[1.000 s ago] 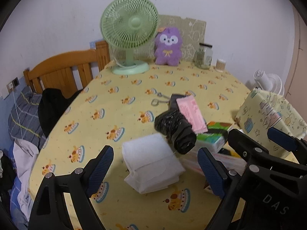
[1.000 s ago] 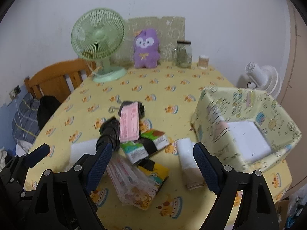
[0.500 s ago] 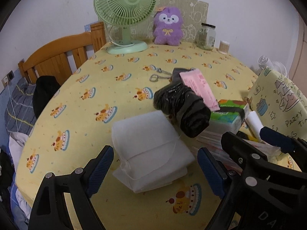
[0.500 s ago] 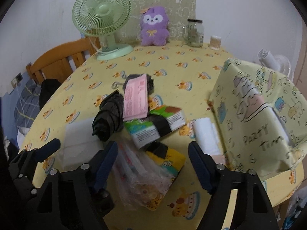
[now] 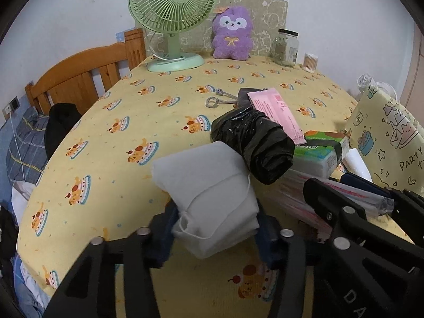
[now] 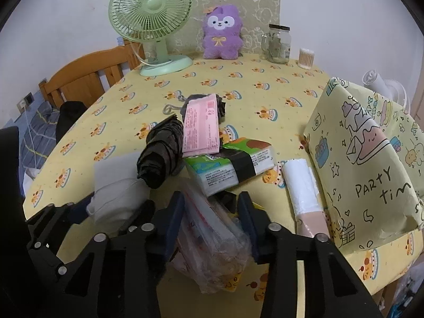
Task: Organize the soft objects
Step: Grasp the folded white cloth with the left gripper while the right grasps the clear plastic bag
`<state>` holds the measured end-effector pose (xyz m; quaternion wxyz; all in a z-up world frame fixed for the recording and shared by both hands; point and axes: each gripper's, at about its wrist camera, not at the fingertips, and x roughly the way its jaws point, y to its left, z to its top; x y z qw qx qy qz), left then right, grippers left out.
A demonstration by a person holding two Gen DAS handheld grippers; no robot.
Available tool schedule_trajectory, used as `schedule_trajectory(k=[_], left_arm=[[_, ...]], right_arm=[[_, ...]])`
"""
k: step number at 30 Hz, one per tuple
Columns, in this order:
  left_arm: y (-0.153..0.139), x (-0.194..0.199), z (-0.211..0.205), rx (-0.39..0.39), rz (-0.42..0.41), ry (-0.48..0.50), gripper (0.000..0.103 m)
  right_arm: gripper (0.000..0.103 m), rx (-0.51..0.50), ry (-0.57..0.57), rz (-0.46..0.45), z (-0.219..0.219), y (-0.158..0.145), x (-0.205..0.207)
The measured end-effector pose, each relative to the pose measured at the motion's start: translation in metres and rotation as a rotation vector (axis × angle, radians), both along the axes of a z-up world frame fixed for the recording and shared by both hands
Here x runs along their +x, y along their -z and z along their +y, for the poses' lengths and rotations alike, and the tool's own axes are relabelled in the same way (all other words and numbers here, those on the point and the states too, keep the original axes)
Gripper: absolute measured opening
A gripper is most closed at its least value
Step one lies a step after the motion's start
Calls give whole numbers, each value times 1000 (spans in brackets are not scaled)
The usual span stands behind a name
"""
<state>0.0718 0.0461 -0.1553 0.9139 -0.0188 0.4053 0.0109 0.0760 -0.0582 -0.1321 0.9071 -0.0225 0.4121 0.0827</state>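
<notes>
A folded white cloth bundle lies near the front of the yellow table. My left gripper is closing on its near end, and both blue pads press its sides. A clear plastic bag of packets sits between the closing jaws of my right gripper, pads touching the bag. Just beyond lie a black rolled bundle, a pink packet, a green tissue pack and a white roll. A purple plush stands at the back.
A yellow paper "party" box stands open-topped at the right. At the table's far edge are a green fan, a glass jar and a cotton swab tub. A wooden headboard and bedding lie left of the table.
Both grippers came down towards the table and drew their jaws in, the left onto the white bundle, the right onto the plastic bag. The other objects on the table have not moved.
</notes>
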Motion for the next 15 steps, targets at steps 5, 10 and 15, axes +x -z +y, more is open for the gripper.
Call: schedule_trajectory(k=[5,10,15], left_arm=[[-8,-5,0,-56,-21,19,33],[-19,-12,1,-39,-51,2,32],[-33,-18,0,-30,-82,-6,32]], right_arm=[[30,-1,-11,-16,3,-8,-4],[18,3,-41,-33,5,-17,-8],[17,-4,-56,-70,8,-30,-14]])
